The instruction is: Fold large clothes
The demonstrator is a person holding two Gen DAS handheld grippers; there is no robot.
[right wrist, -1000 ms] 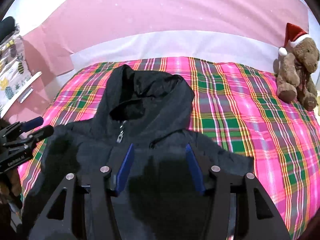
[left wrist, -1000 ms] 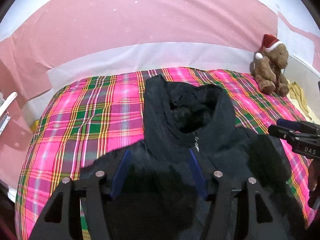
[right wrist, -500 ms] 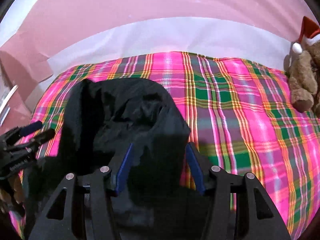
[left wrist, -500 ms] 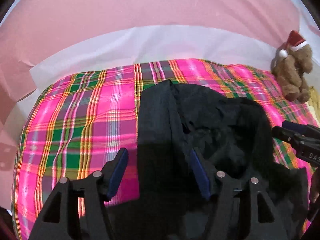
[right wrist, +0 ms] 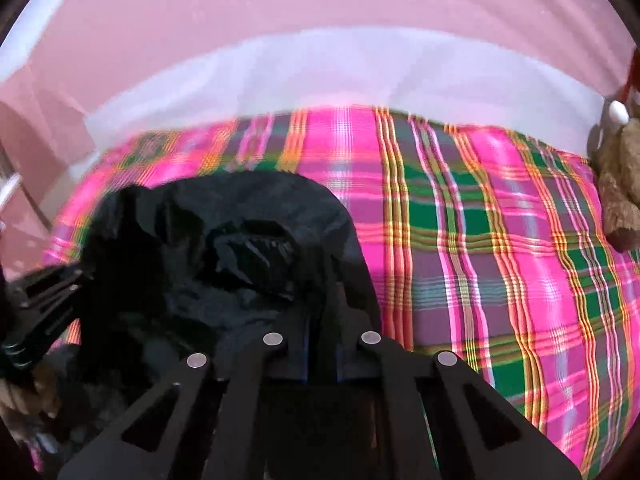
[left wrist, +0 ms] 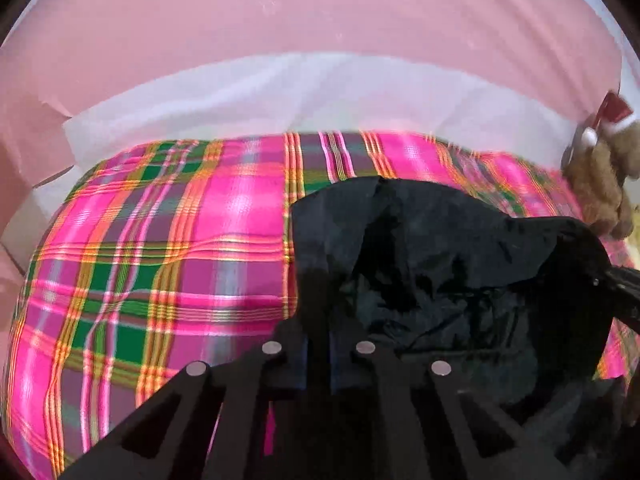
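Observation:
A black hooded jacket (left wrist: 440,264) lies on a pink, green and orange plaid bed cover (left wrist: 160,272). Only its hood end shows, bunched and open toward me. My left gripper (left wrist: 319,360) is shut on the jacket's left edge by the hood. My right gripper (right wrist: 322,356) is shut on the jacket (right wrist: 224,264) at its right edge by the hood. Each gripper shows at the side of the other's view: the right one (left wrist: 624,292) and the left one (right wrist: 44,300).
A brown teddy bear with a red Santa hat (left wrist: 600,176) sits at the bed's far right corner; it also shows in the right wrist view (right wrist: 620,184). A white strip and a pink wall (left wrist: 320,32) rise behind the bed.
Both grippers moved forward along the jacket toward the hood and went from open to shut on the fabric. The jacket body has dropped out of view.

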